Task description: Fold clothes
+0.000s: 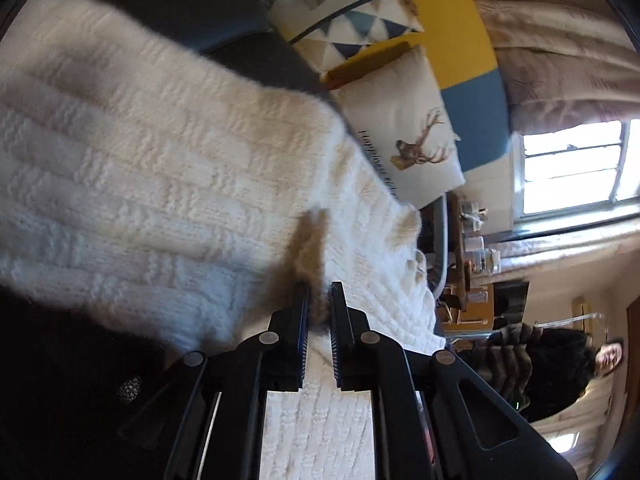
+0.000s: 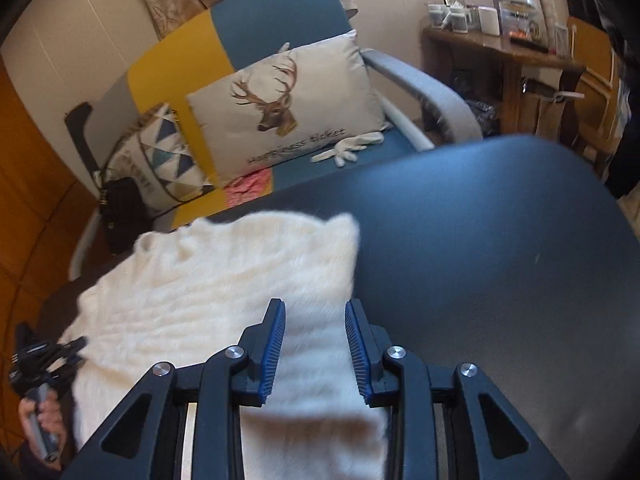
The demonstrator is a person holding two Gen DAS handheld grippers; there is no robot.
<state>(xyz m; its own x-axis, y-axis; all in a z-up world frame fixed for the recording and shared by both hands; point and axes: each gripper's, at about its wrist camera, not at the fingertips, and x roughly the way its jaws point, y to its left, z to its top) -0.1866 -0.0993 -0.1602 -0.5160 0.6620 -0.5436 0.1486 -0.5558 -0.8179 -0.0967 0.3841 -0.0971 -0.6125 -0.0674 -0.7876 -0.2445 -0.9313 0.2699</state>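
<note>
In the left wrist view, the left gripper [image 1: 319,292] has its jaws nearly closed, pinching a fold of the fluffy white knitted sweater [image 1: 152,152], which spreads away up-left. In the right wrist view, the right gripper [image 2: 315,320] hovers with jaws wide apart and empty over the sweater's near right edge on the dark tabletop [image 2: 500,240], garment extending forward-left.

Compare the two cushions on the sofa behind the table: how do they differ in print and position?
The deer cushion shows an antlered head above a line of writing; the triangle cushion has blue, teal and grey triangles. The deer cushion leans mid-sofa, in full view; the triangle cushion sits nearer the sofa's end, partly hidden behind it. Both have pale covers.
</note>
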